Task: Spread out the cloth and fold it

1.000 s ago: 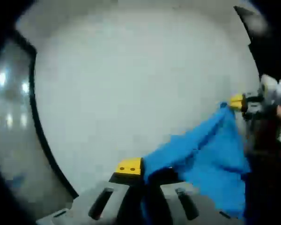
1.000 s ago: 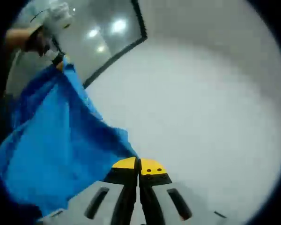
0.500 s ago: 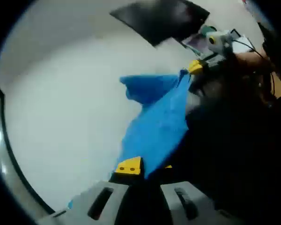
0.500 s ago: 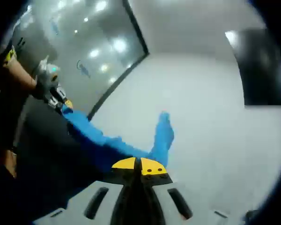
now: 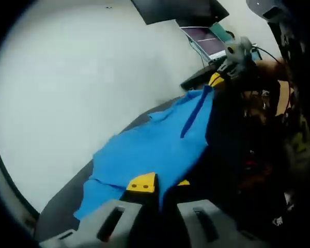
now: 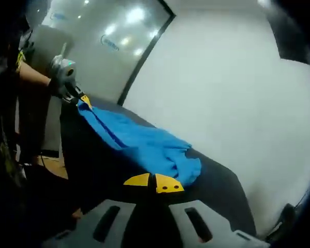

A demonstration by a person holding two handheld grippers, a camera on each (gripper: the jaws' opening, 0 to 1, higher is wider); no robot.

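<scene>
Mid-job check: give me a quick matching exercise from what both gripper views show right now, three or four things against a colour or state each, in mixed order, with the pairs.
Things
1. cloth
2. table
3. left gripper
4. wall

Colour or state
A. white, behind the table
B. blue, stretched between the two grippers and draped onto the table
C. shut on a cloth corner, yellow tips
D. dark surface under the cloth

Pairs: 1-B, 2-D, 3-C, 4-A

The right gripper is likewise shut on the cloth at its other end.
</scene>
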